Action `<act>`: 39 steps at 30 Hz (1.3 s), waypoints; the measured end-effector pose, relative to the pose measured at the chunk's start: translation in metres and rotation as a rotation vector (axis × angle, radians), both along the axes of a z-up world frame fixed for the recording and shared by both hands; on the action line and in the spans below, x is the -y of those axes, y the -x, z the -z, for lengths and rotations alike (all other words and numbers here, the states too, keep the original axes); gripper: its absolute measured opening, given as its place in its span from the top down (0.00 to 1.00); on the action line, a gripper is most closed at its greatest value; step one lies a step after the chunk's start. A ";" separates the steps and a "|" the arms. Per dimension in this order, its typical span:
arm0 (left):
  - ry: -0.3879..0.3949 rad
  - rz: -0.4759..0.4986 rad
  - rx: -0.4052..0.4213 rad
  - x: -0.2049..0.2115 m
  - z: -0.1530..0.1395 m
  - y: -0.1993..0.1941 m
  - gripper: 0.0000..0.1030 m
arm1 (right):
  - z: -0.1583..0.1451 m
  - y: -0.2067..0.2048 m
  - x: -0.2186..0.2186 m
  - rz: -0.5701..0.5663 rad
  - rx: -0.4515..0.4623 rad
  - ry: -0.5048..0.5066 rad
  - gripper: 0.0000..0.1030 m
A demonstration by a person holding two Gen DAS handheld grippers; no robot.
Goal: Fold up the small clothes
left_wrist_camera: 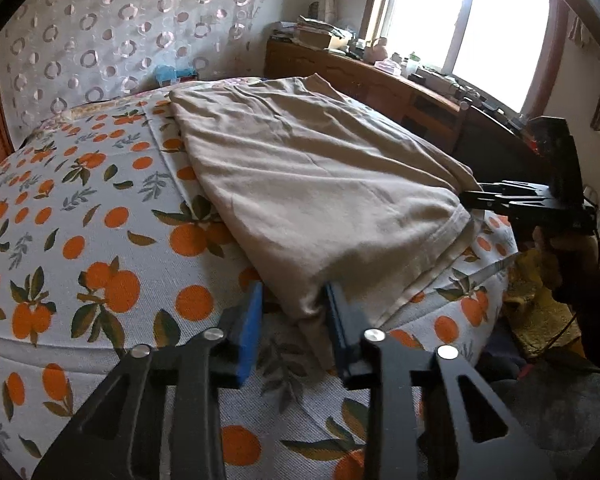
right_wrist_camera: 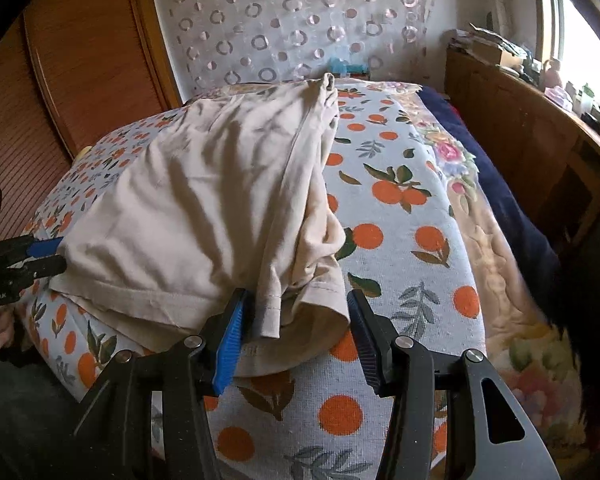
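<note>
Two grippers sit at the near hem of the beige garment (left_wrist_camera: pixel 300 184), which lies partly folded on my orange-print bedspread (left_wrist_camera: pixel 80 240). My left gripper (left_wrist_camera: pixel 294 312) is spread wide, the near corner between its pads, not pinched. My right gripper (right_wrist_camera: pixel 296 320) is wide too, straddling the bunched sleeve end. I'd judge a fold is being set up: next, close both and carry the hem toward the far headboard curtain (right_wrist_camera: pixel 292 20).

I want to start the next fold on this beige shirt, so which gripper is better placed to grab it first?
Left, probably. The left gripper is open with the beige shirt corner bunched between its fingers, ready to close. The right gripper is open too, but spans a looser heap of hem layers.
</note>
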State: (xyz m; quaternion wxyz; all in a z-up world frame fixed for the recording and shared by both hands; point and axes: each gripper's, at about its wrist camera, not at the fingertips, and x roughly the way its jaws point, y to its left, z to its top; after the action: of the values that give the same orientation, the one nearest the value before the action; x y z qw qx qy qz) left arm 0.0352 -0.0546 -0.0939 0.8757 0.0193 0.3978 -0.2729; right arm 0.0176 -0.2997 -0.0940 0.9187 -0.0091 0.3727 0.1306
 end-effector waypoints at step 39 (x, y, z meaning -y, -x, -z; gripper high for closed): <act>0.027 -0.168 0.170 -0.024 -0.090 -0.218 0.97 | -0.093 -0.169 -0.015 -0.113 0.273 -0.119 0.91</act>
State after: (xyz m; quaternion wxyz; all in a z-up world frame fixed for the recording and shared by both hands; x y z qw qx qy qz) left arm 0.2536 -0.0302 -0.0041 0.9264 -0.0029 0.3184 -0.2011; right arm 0.1862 -0.2852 -0.0006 0.9509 0.0066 0.2348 0.2015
